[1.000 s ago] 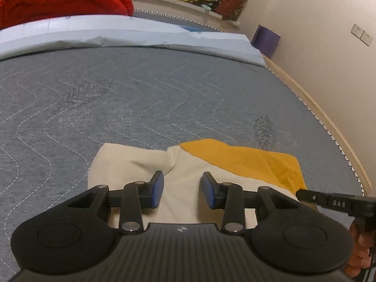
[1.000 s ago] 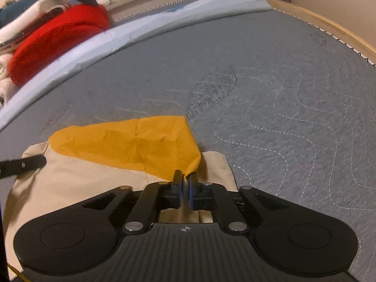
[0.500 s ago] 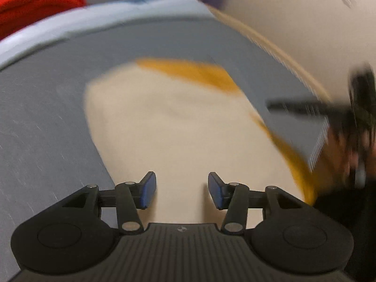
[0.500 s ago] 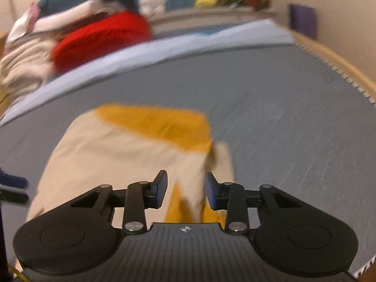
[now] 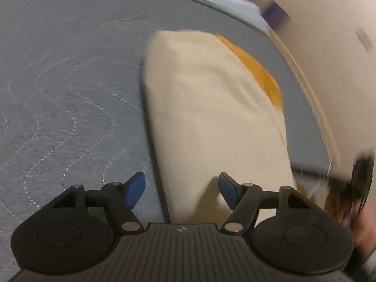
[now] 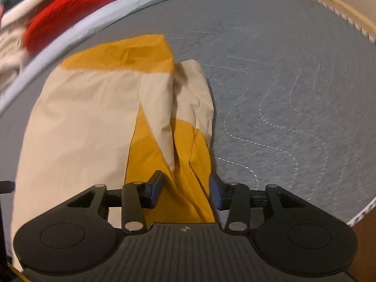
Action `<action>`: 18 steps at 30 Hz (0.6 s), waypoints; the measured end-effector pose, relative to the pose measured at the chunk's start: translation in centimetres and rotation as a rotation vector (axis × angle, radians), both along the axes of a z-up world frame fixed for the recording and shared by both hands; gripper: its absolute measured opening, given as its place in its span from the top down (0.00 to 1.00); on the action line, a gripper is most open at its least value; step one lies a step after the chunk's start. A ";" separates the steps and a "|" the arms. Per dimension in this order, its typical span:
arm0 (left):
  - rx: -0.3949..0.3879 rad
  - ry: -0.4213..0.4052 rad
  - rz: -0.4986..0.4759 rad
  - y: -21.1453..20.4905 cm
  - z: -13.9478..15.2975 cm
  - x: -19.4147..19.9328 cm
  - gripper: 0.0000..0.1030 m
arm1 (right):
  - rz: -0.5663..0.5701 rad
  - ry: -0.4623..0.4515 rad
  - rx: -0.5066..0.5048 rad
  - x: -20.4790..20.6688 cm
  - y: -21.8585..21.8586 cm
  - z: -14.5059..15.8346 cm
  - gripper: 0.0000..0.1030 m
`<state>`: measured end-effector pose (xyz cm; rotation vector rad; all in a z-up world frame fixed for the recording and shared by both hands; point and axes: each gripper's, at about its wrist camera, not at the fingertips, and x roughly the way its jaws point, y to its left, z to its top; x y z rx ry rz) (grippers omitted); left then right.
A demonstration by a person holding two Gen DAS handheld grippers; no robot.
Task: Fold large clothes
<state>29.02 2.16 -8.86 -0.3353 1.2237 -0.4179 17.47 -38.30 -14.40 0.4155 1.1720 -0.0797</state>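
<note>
A folded cream and mustard-yellow garment (image 5: 211, 117) lies flat on the grey quilted mattress (image 5: 70, 82). My left gripper (image 5: 181, 189) hovers over the garment's near left edge, its jaws opening, with nothing pinched between the blue pads. The same garment (image 6: 94, 117) fills the right wrist view, with yellow panels at its far end and under the fingers. My right gripper (image 6: 185, 191) hangs above the yellow fold at the garment's near right side, jaws opening, pads clear of the cloth. The other gripper and a hand (image 5: 359, 188) show blurred at the right edge.
A pale blue sheet (image 6: 70, 33) borders the mattress at the far side. Behind it lie a red blanket (image 6: 70, 9) and piled clothes. A cream wall (image 5: 340, 58) and a wooden bed rim (image 6: 340, 2) run along the right.
Both grippers pulled back toward the garment's near end and opened wider. The right one let go of the yellow corner it pinched a second ago. The left view has rolled.
</note>
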 end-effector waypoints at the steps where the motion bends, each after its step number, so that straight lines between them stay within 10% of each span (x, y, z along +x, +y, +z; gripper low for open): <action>1: -0.029 0.029 0.033 0.3 -0.7 0.8 0.28 | -0.012 0.008 0.023 0.3 -0.1 -0.3 0.53; 9: -0.267 0.211 0.154 -0.7 -6.6 5.5 0.09 | -0.026 0.041 0.186 1.8 -1.5 -2.7 0.51; 15: -0.316 0.144 0.164 -3.3 -8.3 7.5 0.06 | -0.017 0.037 0.239 2.5 -1.9 -3.5 0.49; 18: -0.277 0.070 0.169 -4.0 -7.5 7.5 0.23 | -0.016 0.018 0.231 2.8 -1.6 -3.6 0.54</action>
